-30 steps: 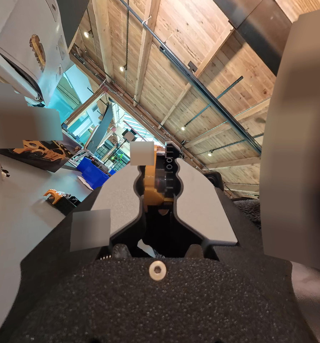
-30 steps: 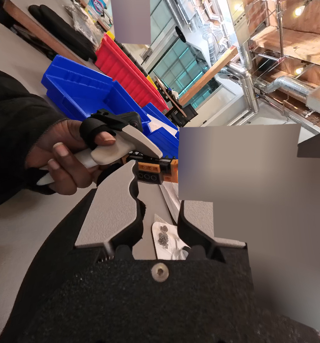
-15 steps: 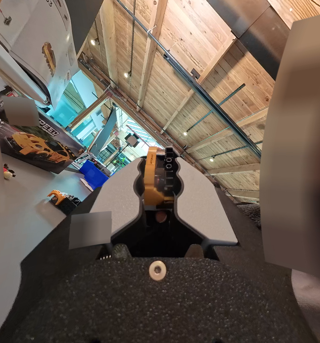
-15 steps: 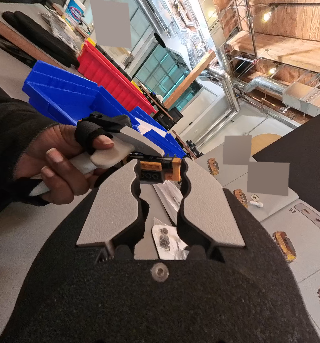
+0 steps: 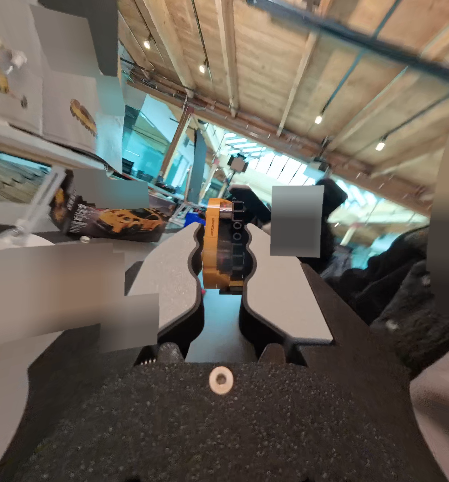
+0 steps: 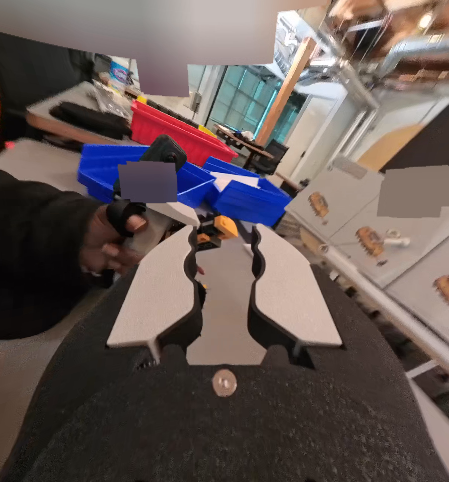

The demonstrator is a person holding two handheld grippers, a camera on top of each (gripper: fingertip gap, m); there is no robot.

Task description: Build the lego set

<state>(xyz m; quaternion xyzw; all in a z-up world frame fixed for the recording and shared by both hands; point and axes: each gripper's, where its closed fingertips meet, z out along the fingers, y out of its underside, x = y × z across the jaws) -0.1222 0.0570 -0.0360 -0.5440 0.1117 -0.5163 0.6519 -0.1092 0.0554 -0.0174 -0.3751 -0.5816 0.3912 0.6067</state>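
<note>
My left gripper (image 5: 222,232) is shut on an orange and black lego assembly (image 5: 222,247), held on edge between the fingers. In the right wrist view the same assembly (image 6: 217,230) shows in the far left gripper (image 6: 181,216), held by a hand in a black sleeve. My right gripper (image 6: 223,234) is open and empty, its tips just short of the assembly. The set's box (image 5: 108,219) with an orange car stands on the table at left.
Blue bins (image 6: 244,195) and a red bin (image 6: 176,130) stand behind the assembly. An open instruction booklet (image 6: 374,247) lies at right; it also rises at upper left in the left wrist view (image 5: 35,91). Small loose pieces (image 6: 201,271) lie on the grey table (image 6: 223,313).
My right gripper has opened wider and drawn back from the assembly. Both views have tilted down toward the table. The left gripper keeps its hold.
</note>
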